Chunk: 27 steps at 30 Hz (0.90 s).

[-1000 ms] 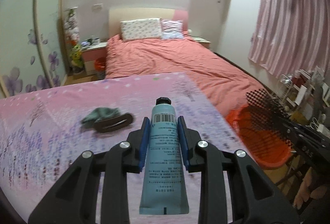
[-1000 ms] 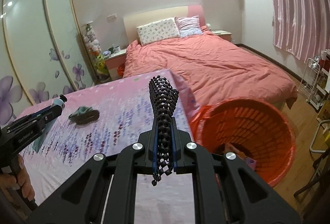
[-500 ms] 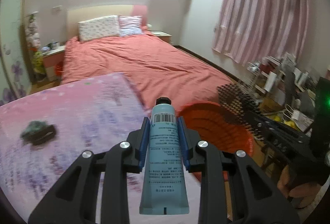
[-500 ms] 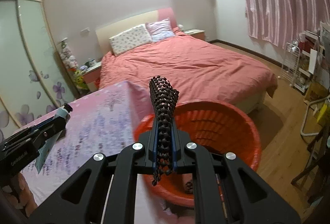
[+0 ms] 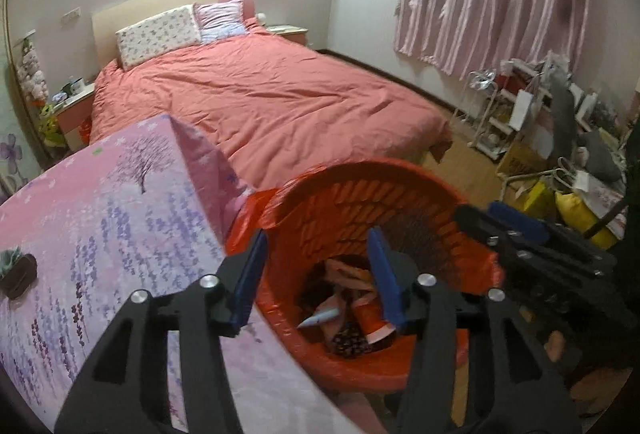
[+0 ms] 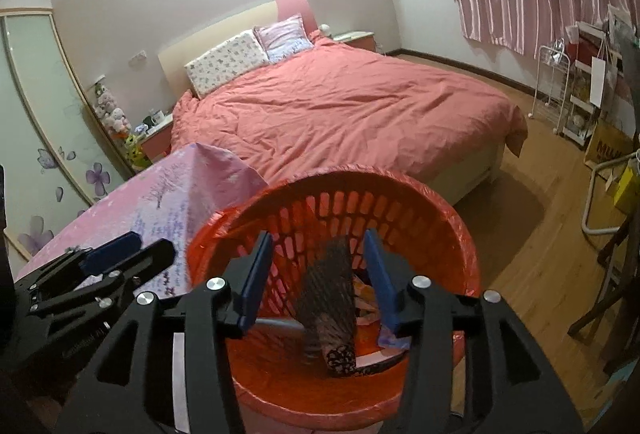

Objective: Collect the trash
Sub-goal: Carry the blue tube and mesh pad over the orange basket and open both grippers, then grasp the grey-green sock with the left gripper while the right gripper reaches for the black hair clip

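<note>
Both drops made | left gripper [image 5: 316,274] and right gripper [image 6: 318,278] have just spread their jaws, nothing pinched | blue tube [image 5: 320,316] and black mesh [image 6: 330,308] now inside red basket [image 6: 404,182], right of counter [image 5: 100,218] | more trash [image 5: 18,272] waits far left.

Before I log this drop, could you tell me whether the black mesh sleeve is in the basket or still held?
In the basket: black mesh sleeve lies inside the orange basket, free between open right tongs.
</note>
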{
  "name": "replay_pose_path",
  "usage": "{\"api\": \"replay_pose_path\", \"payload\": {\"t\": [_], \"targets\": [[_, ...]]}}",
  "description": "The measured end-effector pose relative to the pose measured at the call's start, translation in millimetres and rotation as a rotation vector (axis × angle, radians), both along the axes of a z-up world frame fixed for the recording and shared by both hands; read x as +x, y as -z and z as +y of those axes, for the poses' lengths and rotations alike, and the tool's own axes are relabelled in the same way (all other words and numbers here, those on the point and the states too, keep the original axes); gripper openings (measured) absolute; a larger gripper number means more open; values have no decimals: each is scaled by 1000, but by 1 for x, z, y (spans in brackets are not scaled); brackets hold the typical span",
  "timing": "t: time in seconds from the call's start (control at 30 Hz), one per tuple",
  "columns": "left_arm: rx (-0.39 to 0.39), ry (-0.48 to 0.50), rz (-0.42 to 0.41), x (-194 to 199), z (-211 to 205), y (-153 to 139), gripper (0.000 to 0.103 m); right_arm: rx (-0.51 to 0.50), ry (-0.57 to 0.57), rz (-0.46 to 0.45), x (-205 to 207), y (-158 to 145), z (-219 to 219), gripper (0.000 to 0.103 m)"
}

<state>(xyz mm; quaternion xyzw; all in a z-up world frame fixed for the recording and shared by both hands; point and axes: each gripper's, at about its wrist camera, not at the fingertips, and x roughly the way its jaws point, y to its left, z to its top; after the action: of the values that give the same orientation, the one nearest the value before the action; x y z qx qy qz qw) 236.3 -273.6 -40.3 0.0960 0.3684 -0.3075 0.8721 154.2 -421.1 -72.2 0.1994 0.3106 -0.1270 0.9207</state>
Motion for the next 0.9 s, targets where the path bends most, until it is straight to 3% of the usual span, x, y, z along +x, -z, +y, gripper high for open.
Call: {"api": "replay_pose_path", "payload": {"t": [0.17, 0.27, 0.53, 0.77, 0.9], "targets": [[46, -85, -18, 14, 33, 9, 79, -25, 12, 20, 0, 5, 9, 68], [77, -138, -33, 22, 67, 15, 83, -31, -9, 36, 5, 6, 21, 73], [124, -308, -52, 45, 170, 19, 84, -60, -123, 59, 21, 8, 79, 76], [155, -544, -101, 89, 286, 8, 83, -96, -234, 65, 37, 11, 144, 76], [164, -625, -86, 126, 331, 5, 75, -90, -272, 75, 50, 14, 168, 76]]}}
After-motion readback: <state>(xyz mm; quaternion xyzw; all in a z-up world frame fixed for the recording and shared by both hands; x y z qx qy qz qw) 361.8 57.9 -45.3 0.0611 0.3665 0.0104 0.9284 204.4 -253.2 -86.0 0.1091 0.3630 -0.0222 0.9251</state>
